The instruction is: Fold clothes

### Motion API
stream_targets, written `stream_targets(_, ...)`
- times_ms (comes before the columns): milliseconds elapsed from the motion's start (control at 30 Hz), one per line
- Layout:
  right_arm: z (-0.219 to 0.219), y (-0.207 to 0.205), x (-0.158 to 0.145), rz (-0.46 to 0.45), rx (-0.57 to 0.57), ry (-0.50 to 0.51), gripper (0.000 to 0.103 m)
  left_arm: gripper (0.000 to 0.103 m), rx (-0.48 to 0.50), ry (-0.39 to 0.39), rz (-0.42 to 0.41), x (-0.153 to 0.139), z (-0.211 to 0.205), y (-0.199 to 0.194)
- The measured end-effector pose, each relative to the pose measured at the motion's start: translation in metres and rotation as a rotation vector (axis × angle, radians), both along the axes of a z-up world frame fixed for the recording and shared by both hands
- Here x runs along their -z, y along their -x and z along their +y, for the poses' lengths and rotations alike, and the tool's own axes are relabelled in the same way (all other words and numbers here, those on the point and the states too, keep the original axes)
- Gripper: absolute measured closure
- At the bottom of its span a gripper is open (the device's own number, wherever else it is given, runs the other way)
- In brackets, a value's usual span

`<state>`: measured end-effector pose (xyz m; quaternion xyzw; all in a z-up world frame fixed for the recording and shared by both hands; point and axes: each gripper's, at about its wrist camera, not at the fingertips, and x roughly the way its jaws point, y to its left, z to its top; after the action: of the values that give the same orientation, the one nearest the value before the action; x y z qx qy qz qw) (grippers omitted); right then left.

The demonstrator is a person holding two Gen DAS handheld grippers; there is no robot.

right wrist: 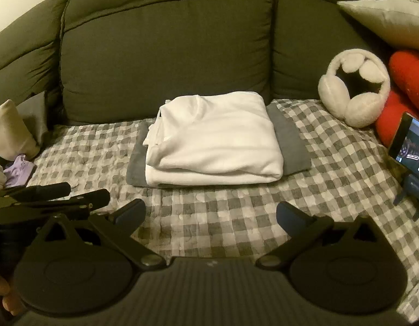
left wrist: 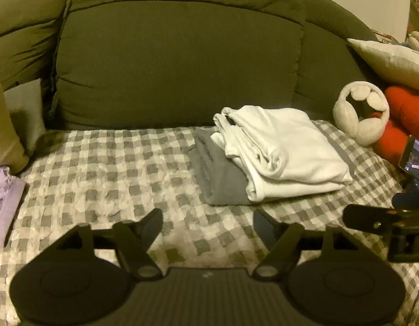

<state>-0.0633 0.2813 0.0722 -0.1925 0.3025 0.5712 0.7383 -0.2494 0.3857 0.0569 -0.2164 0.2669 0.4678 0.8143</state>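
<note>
Nearest the lens, both grippers hang released over the checked quilt point(right wrist: 209, 212), nothing between the jaws: the right gripper point(right wrist: 210, 212) faces the folded white garment point(right wrist: 215, 141) straight ahead, while the left gripper point(left wrist: 208, 221) has it ahead and to the right. Beyond them that garment lies on a grey folded cloth point(right wrist: 289, 141), long axis running left to right, so the right is nearer. Farthest left, a lilac piece point(left wrist: 4, 203) waits, likely next.

Both my wrist cameras look forward and down along each tool at the checked blanket point(left wrist: 114, 168), sharing the folded white garment point(right wrist: 215, 138) ahead.
</note>
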Motion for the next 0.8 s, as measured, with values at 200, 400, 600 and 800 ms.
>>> stream_targets(200,-0.001,-0.007,0.013,-0.027,0.002,-0.03,0.0,0.016,-0.017,-0.017,0.043,0.008,-0.007,-0.02)
stream_targets(400,-0.005,-0.027,0.025,0.007,0.101,-0.027,0.0,0.014,-0.04,0.012,0.04,0.022,-0.006,-0.041)
stream_targets(600,-0.001,-0.032,0.04,-0.015,0.118,0.013,0.0,0.012,-0.065,0.003,0.064,0.029,-0.003,-0.047)
stream_targets(800,0.003,-0.029,0.047,-0.033,0.097,0.032,0.0,0.011,-0.07,0.022,0.069,0.033,0.002,-0.044)
